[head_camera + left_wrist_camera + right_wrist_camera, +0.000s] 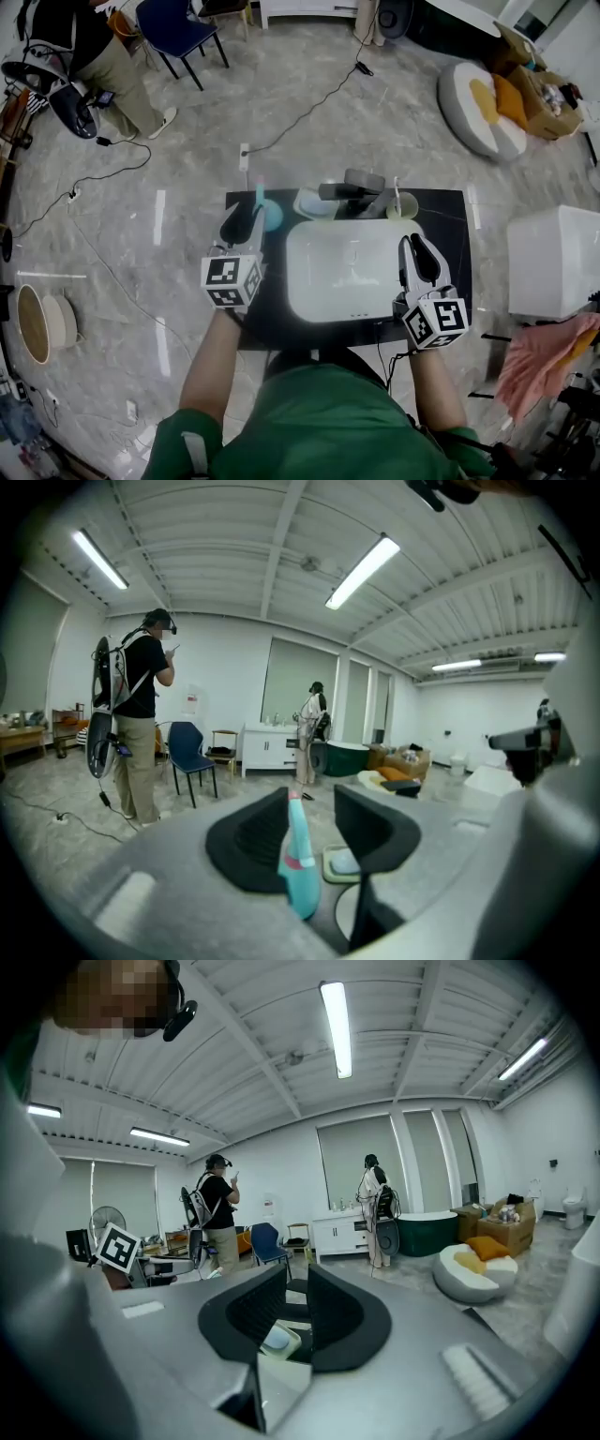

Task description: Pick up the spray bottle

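Spray bottle (259,208) stands on the far left part of the black table (450,211), close to the table's left edge. It is blue-green with a thin neck and a pink tip. Its long side points up, and it leans just a little.

The left gripper (244,217) is right at the bottle. In the left gripper view, the spray bottle (298,864) is between the two jaws of the left gripper (312,799). The jaws are apart. The bottle looks closer to the left jaw, and there is a gap next to the right jaw. I think the jaws do not squeeze it yet.

The right gripper (413,242) is well apart from the bottle, on the other side of the big white sink (352,267). In the right gripper view, the right gripper (297,1274) has its jaws almost together, with a thin gap between them. It holds nothing.

So the left gripper is the one for this job. I think it only needs to close on the bottle and lift straight up.

The sink is just beside the bottle on the right. A small green soap dish (312,203) sits near it too, and the tap (361,187) is a bit farther. That side is tight. The left side is open, with only floor past the table edge. Up above is open too. A push sideways could tip the bottle off the edge, so going up looks safest.
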`<control>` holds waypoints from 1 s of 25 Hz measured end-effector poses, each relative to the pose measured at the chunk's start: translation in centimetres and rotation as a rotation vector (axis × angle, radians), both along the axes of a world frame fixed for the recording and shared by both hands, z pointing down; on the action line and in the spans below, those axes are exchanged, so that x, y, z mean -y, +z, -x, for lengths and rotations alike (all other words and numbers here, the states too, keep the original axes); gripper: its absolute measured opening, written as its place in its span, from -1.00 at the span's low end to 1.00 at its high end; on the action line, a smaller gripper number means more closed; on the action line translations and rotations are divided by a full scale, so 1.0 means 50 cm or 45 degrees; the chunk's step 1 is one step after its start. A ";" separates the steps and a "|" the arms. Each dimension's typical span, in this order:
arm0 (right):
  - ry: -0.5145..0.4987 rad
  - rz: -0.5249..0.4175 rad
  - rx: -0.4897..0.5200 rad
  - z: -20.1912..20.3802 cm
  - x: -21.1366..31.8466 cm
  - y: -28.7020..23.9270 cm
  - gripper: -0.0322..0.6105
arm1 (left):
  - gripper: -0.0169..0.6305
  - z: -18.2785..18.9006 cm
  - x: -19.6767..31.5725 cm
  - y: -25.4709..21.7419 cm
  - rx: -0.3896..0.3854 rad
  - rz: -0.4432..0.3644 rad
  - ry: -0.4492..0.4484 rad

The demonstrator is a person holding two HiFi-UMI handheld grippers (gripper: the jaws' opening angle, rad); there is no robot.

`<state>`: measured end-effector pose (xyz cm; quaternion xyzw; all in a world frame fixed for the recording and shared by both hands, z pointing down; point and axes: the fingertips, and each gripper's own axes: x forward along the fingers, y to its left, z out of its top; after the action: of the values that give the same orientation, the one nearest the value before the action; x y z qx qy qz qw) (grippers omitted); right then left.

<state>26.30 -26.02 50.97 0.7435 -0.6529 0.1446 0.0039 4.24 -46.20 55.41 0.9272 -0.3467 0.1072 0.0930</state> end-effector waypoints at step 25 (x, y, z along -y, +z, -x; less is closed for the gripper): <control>0.051 0.087 -0.005 -0.041 -0.020 0.044 -0.70 | -0.41 -0.051 0.074 0.212 0.188 0.123 -0.050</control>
<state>28.34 -25.03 53.15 0.7562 -0.6325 0.1654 0.0276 6.80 -49.90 66.02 0.9042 -0.3651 0.1901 0.1139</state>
